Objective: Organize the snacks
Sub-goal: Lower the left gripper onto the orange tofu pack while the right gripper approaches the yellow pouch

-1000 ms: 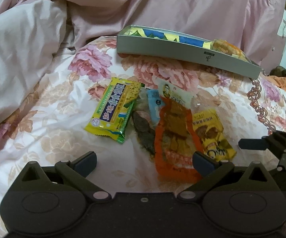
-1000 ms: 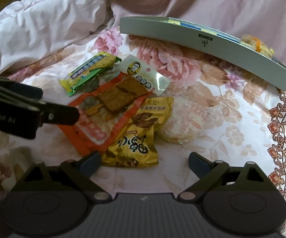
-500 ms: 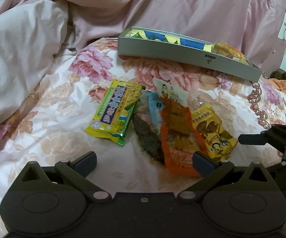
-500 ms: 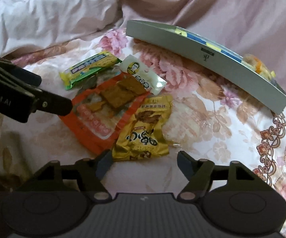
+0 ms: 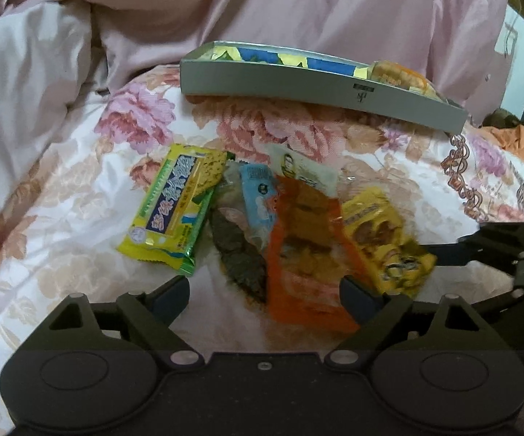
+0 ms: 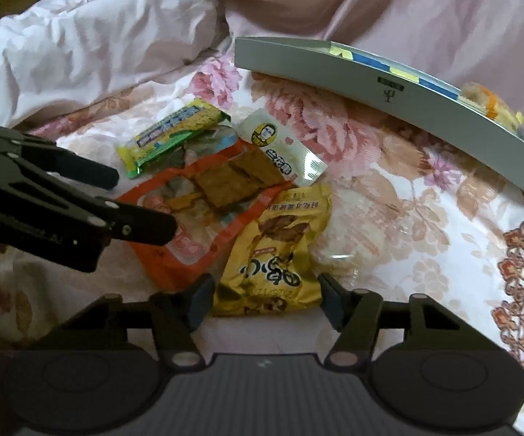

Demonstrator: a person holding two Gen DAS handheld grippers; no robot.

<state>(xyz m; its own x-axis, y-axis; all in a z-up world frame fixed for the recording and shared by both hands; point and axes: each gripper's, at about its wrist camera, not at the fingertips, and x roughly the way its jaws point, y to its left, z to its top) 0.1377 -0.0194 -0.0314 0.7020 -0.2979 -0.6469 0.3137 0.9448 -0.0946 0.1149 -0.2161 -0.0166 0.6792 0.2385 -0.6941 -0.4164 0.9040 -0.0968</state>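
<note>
Right wrist view: the right hand-held gripper (image 6: 266,296) sat spread wide around the yellow snack packet (image 6: 274,254) on the bed (image 6: 425,239), not clamped. The left hand-held gripper (image 5: 264,296) gaped wide too, beside the orange packet (image 5: 307,254).

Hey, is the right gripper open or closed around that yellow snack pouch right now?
Open. The right gripper has its fingers either side of the yellow pouch, with gaps showing between pads and wrapper.
</note>
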